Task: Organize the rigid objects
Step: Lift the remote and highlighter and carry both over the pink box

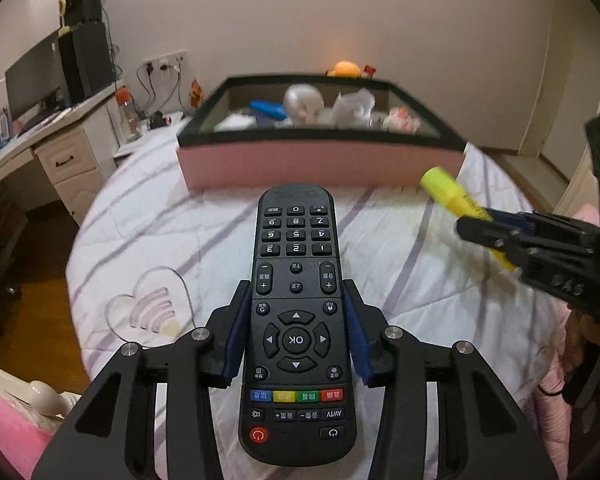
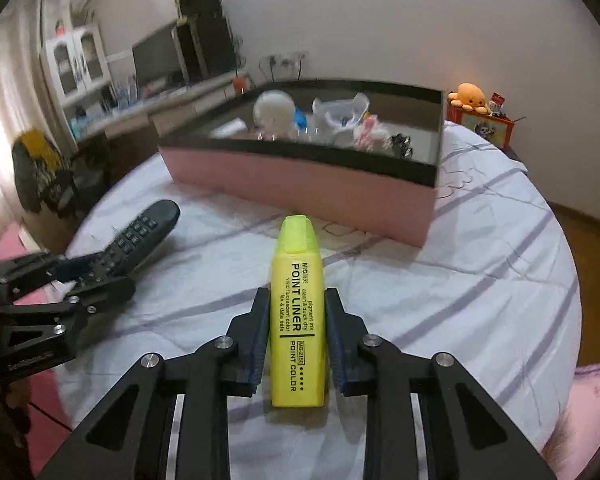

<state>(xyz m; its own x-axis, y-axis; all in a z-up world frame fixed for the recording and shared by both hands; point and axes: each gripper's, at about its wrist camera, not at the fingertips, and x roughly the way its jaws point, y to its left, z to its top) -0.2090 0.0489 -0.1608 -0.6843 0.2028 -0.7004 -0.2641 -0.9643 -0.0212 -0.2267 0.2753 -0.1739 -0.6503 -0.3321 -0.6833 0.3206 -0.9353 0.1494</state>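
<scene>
while we are holding both tools over the striped bedspread [image 1: 148, 216], the pink box [image 1: 320, 166] with its black rim is sitting ahead of us, already holding a white ball [image 1: 303, 100], a blue item [image 1: 266, 109], crumpled clear plastic [image 1: 354, 106] and a small pink-and-white toy [image 1: 400, 119]. nothing is lying between our held things and the box. a clear heart-shaped piece [image 1: 148, 308] is resting on the sheet to the left of our left gripper [image 1: 296, 304].

we are pinching the black remote [image 1: 296, 320] with the left gripper, blue pads pressing on its two long sides at about mid-length. its long axis is running straight away from us toward the box, number keys at the far end, red power button nearest us, button face up.

we are clamping the yellow highlighter [image 2: 298, 320] in our right gripper [image 2: 298, 300], fingers [image 2: 260, 320] squeezing its flat body. it is pointing cap-first at the box, printed side up.

the left wrist view is showing the desk [image 1: 60, 148], monitor [image 1: 34, 76] and wall sockets [image 1: 166, 62]. the right wrist view is showing the orange plush [image 2: 470, 96] on a red box [image 2: 486, 124] beyond the bed, and the remote tilting upward off the sheet.
</scene>
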